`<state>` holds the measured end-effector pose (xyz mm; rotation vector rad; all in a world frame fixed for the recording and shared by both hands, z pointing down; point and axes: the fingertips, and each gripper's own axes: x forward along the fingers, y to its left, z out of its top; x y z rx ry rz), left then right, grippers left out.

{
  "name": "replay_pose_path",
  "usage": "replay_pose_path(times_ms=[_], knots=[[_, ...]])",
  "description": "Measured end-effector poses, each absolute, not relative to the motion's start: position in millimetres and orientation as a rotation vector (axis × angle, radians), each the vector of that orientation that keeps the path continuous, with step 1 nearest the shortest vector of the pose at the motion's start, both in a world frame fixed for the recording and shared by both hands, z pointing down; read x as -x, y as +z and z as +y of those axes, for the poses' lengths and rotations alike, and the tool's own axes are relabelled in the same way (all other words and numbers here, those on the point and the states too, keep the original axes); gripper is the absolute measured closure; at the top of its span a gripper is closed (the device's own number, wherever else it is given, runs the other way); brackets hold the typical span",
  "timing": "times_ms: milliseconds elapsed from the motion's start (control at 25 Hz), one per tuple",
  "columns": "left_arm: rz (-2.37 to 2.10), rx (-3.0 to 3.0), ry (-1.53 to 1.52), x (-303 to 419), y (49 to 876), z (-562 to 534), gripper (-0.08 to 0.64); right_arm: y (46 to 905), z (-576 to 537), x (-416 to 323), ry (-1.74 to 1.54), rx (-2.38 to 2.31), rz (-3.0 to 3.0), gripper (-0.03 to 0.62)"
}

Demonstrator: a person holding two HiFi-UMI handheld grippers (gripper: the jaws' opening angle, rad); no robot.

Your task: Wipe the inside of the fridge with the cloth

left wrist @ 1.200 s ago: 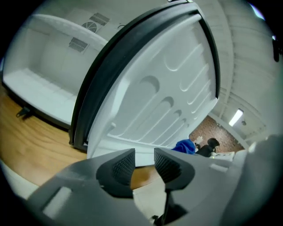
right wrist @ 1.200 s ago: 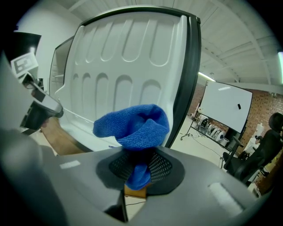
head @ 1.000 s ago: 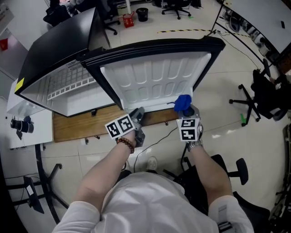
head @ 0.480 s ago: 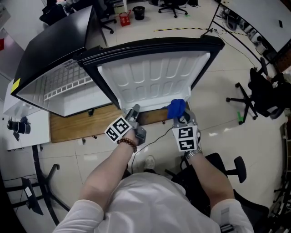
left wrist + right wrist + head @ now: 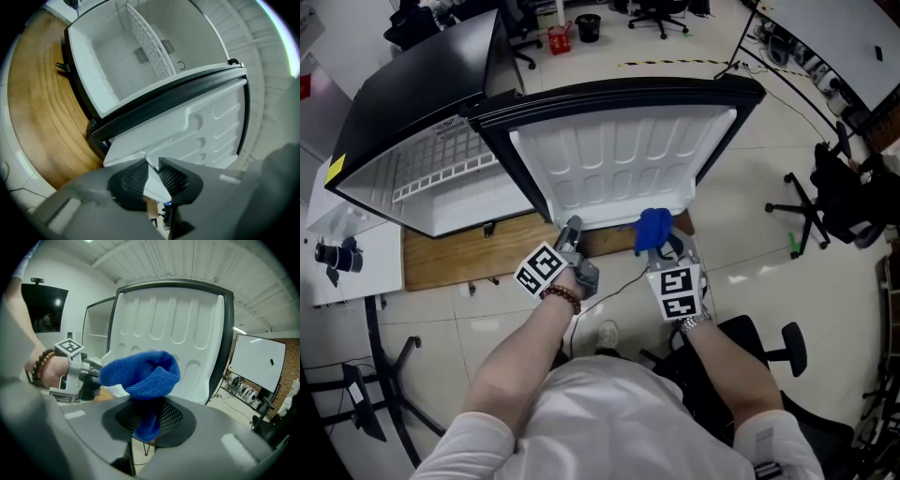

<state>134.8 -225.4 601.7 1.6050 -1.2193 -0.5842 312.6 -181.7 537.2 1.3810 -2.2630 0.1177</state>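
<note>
The small fridge stands open with its white cavity (image 5: 450, 187) and wire shelf (image 5: 147, 42) at the left. Its door (image 5: 619, 159) is swung out, white liner facing me. My left gripper (image 5: 572, 230) is at the door's lower edge. Its jaws have just been closing, and in the left gripper view (image 5: 152, 171) the door's white lip sits pinched between the pads. My right gripper (image 5: 661, 246) is shut on a bunched blue cloth (image 5: 653, 228), held just in front of the door's lower right part. The cloth (image 5: 140, 373) bulges above the jaws (image 5: 149, 416).
The fridge rests on a wooden board (image 5: 459, 258) on a tiled floor. A white table with a camera (image 5: 342, 258) is at the left. Office chairs (image 5: 834, 197) stand at the right, and a black chair base (image 5: 769, 342) is beside my legs. A cable runs on the floor below the door.
The right gripper with the cloth has moved left and back toward me, away from the door's lower right. The left gripper has rolled, and its jaws have closed on the door's lower edge.
</note>
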Motion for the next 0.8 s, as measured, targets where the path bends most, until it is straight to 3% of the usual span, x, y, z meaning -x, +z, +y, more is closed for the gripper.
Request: replay_pose_path(times_ms=[800], knots=[[-1.05,-1.759,-0.564,-135.9,549.4,-203.4,0.494,481.8,-156.6,-202.2,0.069,-1.209,-2.508,0.526]])
